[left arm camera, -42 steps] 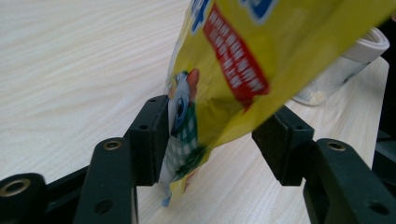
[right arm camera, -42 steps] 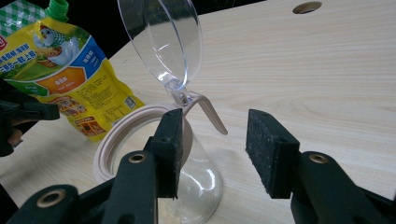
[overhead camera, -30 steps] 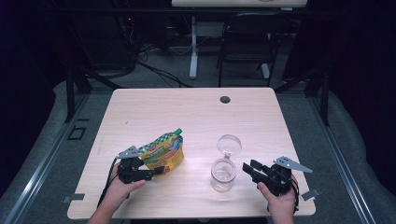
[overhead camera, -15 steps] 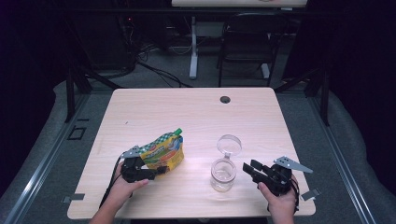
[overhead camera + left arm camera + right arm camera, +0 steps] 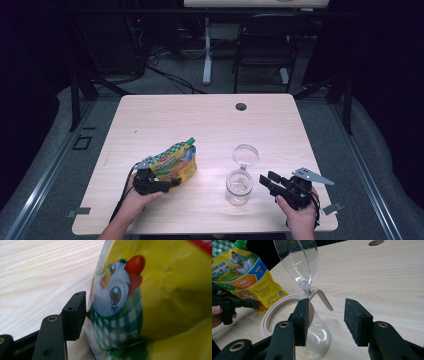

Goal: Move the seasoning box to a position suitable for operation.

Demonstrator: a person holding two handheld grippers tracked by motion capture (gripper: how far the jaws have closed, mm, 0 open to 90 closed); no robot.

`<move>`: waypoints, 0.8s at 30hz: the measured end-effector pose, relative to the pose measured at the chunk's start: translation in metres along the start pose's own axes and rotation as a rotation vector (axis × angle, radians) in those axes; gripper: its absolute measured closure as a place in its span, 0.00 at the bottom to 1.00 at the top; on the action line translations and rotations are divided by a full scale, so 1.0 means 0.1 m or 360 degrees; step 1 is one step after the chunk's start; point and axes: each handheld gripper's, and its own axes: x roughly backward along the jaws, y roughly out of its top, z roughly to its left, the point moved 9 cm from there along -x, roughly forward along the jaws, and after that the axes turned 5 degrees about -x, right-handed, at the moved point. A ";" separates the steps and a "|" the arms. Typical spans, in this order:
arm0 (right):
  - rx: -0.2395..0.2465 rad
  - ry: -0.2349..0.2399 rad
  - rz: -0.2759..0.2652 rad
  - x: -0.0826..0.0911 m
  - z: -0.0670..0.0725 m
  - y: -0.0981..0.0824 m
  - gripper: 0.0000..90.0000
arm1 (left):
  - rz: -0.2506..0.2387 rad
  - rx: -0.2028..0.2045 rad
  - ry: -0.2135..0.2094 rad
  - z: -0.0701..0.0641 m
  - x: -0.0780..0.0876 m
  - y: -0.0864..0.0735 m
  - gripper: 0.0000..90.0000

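High view: little changed over the last second. Left gripper [image 5: 171,183] nudged only slightly, still clamped on the lower edge of the yellow pouch [image 5: 172,162], green cap [image 5: 190,141] pointing up and away beyond the jaws. Right gripper [image 5: 265,180] unmoved, jaws spread and empty, aimed at the glass jar [image 5: 238,187] just ahead of its tips. Hinged clear lid [image 5: 246,154] swung open, standing beyond the jar as seen from that gripper. Table [image 5: 200,120] bare on the far side of both tools.

Left gripper view: pouch [image 5: 150,302] right against the camera, one black pad [image 5: 75,312] touching its printed side, the other jaw hidden behind the foil. Judged a firm pinch rather than a loose touch.

Right gripper view: right gripper [image 5: 325,320] wide apart, nothing between the pads. Jar [image 5: 317,340] partly behind the left-hand jaw, close in front, mouth open, lid [image 5: 297,260] tipped back above. Pouch [image 5: 244,275] held upright by the left gripper [image 5: 253,303], farther off to the left.

Meaning for the work: no real progress in this second; pouch secured, jar not yet steadied, pouring probably next.
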 end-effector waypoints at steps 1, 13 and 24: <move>0.0002 -0.0003 0.0001 0.00 0.00 0.00 0.62 | 0.0012 0.0000 0.0003 0.01 -0.01 -0.01 0.44; 0.0000 0.0000 0.0009 -0.02 0.00 -0.01 0.62 | 0.0000 0.0022 0.0006 0.04 -0.08 -0.08 0.44; 0.0001 -0.0003 0.0011 -0.02 -0.01 -0.02 0.61 | -0.0014 0.0037 -0.0010 0.05 -0.11 -0.09 0.43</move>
